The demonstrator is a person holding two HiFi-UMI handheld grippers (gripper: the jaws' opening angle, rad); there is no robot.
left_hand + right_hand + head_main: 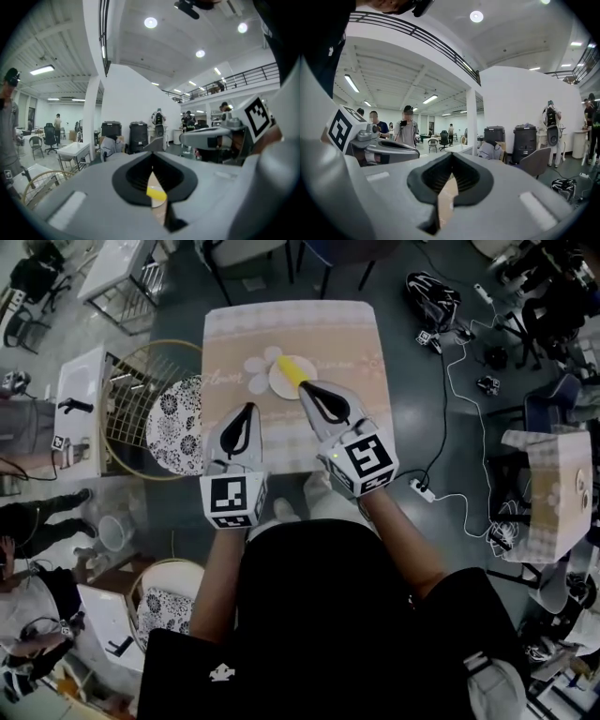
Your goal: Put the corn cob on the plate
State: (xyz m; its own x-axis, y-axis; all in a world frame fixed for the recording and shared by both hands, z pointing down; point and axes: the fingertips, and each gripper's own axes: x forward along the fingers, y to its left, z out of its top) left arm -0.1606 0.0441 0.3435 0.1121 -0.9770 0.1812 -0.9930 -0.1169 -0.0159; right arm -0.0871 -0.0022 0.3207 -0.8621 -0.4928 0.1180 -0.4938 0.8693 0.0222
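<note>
A yellow corn cob (292, 368) lies on a small pale round plate (274, 381) at the middle of the beige patterned table (347, 343). Both grippers hang over the table's near half with nothing in them. My left gripper (249, 408) is shut, near and left of the plate. My right gripper (305, 387) is shut too, and its tip overlaps the cob's near end in the head view. In the left gripper view the shut jaws (152, 157) leave a slit below that shows the corn cob (156, 192). The right gripper (451, 158) shows only table through its slit.
A round wicker chair with a black-and-white cushion (173, 423) stands against the table's left side, with a white side table (80, 399) beyond it. Cables and a power strip (422, 488) lie on the floor to the right. People stand at the far left.
</note>
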